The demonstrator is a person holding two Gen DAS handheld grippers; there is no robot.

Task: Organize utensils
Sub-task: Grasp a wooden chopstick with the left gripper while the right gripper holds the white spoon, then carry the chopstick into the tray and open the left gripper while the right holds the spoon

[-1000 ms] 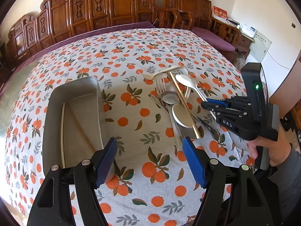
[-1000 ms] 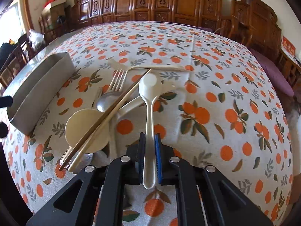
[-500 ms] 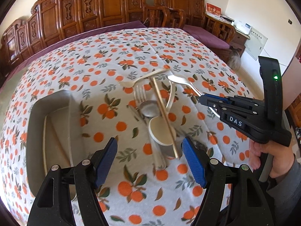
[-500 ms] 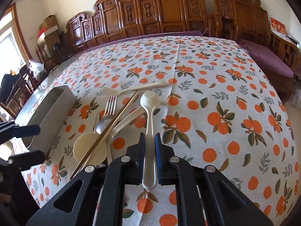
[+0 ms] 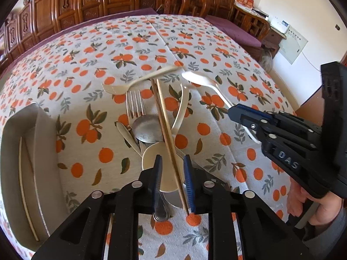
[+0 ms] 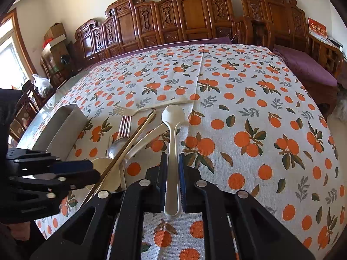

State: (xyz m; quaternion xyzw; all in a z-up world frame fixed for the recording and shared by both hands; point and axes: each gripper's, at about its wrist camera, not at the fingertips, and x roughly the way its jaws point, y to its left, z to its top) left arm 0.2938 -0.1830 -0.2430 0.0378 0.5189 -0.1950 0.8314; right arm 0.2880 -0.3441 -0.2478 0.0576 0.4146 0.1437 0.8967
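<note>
A heap of utensils lies on the orange-print cloth: a pair of wooden chopsticks (image 5: 164, 125), a metal fork (image 5: 134, 101), a metal spoon (image 5: 147, 130), a cream fork (image 5: 138, 82) and a cream ladle spoon (image 5: 151, 158). My left gripper (image 5: 172, 173) is low over the heap, its jaws closing. The chopsticks run between its pads, close to the right one, and a gap remains on the left. My right gripper (image 6: 172, 169) is shut on the handle of a white spoon (image 6: 173, 117), held just above the cloth to the right of the heap.
A grey tray (image 5: 13, 140) stands at the left of the heap with a chopstick pair (image 5: 23, 184) inside. A person's hand (image 5: 321, 210) holds the right gripper. Carved wooden chairs ring the far side of the table.
My left gripper has travelled from beside the tray to over the heap, sunk lower, and its jaws have narrowed around the chopsticks. The right gripper keeps hold of the white spoon, slightly raised.
</note>
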